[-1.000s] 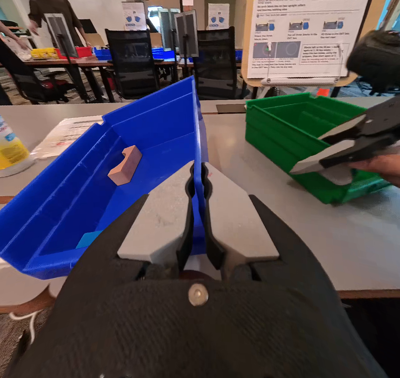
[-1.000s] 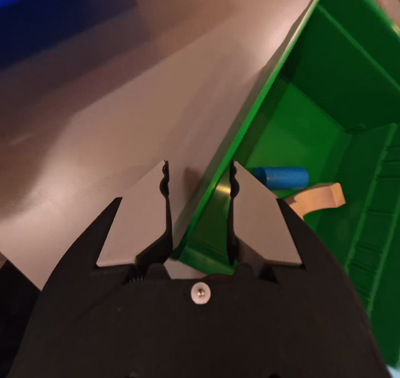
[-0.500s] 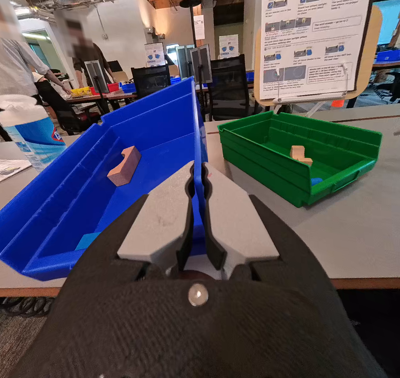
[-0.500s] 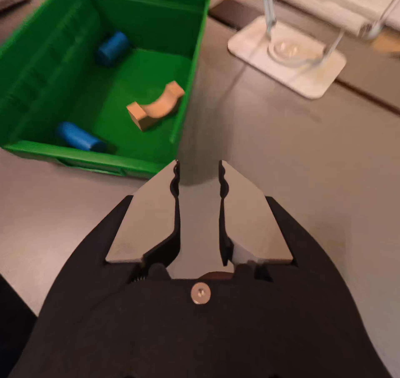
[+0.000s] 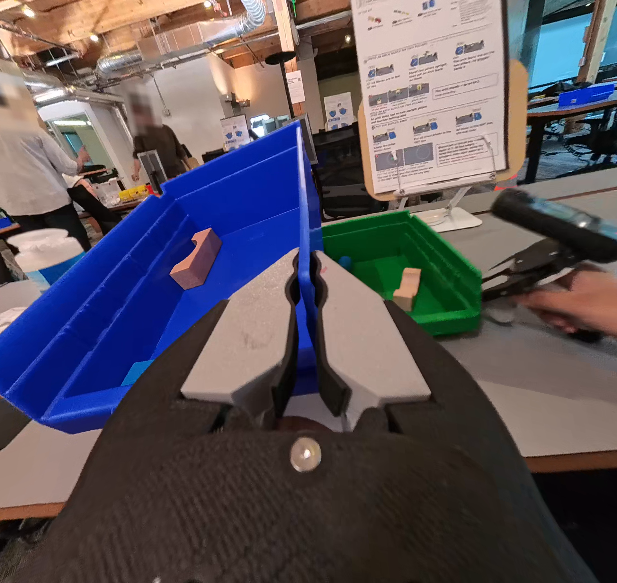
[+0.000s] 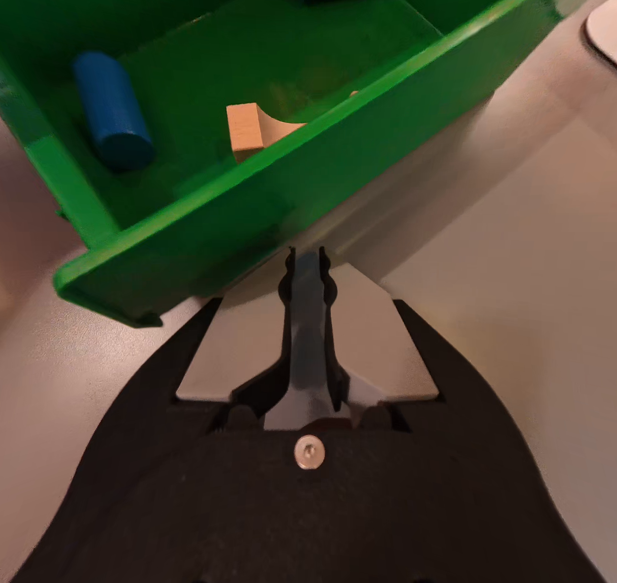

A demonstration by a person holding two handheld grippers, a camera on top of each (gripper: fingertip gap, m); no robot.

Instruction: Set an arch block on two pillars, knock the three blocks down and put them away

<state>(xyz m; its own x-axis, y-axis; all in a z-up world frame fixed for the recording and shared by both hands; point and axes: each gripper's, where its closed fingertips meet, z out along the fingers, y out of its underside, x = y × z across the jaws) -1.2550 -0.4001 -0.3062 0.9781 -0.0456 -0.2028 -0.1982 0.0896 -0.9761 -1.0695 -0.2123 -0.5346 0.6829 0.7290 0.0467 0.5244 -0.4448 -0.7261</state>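
Blue bin (image 5: 233, 199) tilting up off the grey table (image 5: 500, 383), its right wall being pinched between the pads of the left gripper (image 5: 305, 266), with a reddish arch block (image 5: 197, 259) lying inside. Right gripper (image 6: 307, 256) hovering just beside the near wall of the green bin (image 6: 200, 253), fingers nearly together and gripping nothing. Tan arch block (image 6: 247, 129) and two blue pillars (image 6: 110, 112) lying in the green bin.

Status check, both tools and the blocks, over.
Left tool clamped on tilted blue bin wall. Right tool narrowly open, empty, beside green bin. Tan arch, blue cylinders inside.
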